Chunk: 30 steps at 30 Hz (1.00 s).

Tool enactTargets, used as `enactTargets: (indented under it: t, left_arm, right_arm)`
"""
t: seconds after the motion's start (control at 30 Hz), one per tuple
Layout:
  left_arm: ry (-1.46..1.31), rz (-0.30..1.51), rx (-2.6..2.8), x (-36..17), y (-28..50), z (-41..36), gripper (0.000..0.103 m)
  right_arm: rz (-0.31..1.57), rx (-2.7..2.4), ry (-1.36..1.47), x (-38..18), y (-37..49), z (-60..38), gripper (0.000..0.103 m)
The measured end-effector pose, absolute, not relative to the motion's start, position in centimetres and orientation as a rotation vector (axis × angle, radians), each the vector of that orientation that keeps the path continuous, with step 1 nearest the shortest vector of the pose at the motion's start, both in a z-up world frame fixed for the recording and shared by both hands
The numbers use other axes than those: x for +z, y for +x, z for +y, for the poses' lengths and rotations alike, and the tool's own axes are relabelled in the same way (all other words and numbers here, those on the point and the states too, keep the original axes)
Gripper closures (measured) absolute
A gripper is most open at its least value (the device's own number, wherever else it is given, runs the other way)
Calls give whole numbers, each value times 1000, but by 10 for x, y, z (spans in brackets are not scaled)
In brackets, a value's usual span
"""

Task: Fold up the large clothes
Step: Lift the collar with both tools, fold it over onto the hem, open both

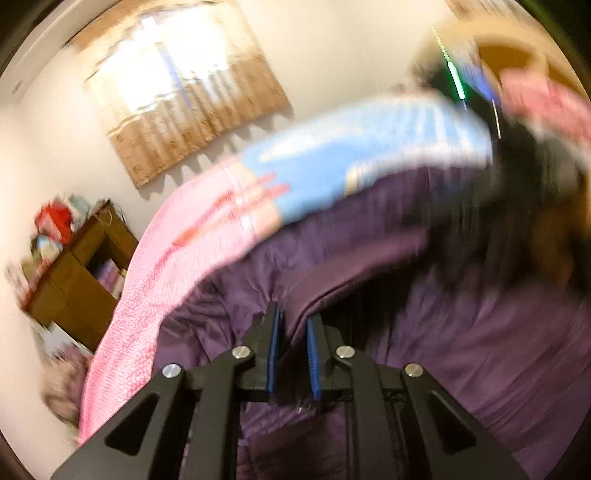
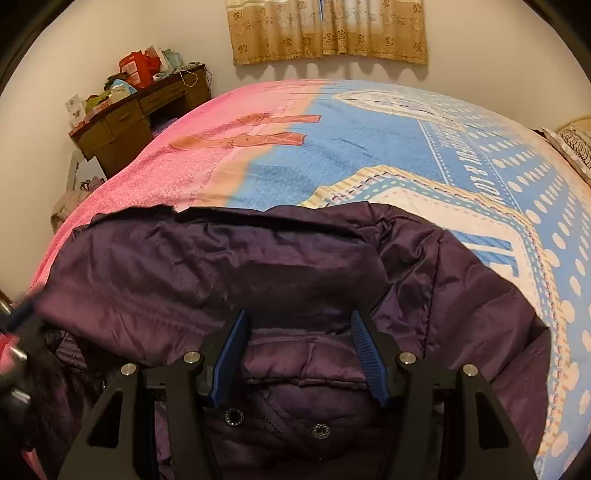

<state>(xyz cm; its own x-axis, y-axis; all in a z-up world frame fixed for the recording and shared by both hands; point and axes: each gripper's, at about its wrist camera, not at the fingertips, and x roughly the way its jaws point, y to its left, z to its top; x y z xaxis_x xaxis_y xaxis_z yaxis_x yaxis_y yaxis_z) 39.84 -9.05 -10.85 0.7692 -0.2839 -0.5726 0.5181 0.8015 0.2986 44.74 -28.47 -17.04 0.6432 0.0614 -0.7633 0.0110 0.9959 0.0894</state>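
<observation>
Now the purple jacket [image 2: 258, 266] lies on the bed [image 2: 406, 155], at the near edge of its pink and blue cover, with one layer already turned over the quilted front where two snaps [image 2: 233, 417] show. Judging by the fold, the jacket sits there because the bed gives a broad soft surface to flatten it on. The left gripper [image 1: 293, 321] has its fingers [image 1: 274, 332] drawn nearly together on a ridge of jacket fabric, pinching it, and the left wrist view is blurred and tilted, so the fabric is probably being carried across. The right gripper [image 2: 299, 321] hangs just above the jacket with its fingers [image 2: 231, 354] spread wide and nothing between them, likely ready to pin or take the next edge. Beyond the bed, a cluttered desk [image 2: 140, 110] stands against the wall under a curtain [image 2: 328, 33]
</observation>
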Motion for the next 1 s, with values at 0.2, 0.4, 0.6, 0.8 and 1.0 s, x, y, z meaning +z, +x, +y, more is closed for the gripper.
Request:
enactTargets:
  t: [0.2,0.4,0.6,0.8,1.0]
  left_arm:
    - [243,566,-454,-78,415,-101,84]
    - [177,455,-475,-53,390,-100,64]
    - [220,553,-365,-68,446,-106,43]
    - [299,755,-242,-145,487,-103,44]
    - [350,763,-218,-164,485,-110,38]
  right_arm:
    - [864,16,75,-178,448,-284,44]
    - [875,21,105,-184,452,-288,44]
    - [856,15,97,-185,448,-286,44]
    - [830,52,170,-183,443,-297,44]
    - [846,16,104,-185,446,-286,43]
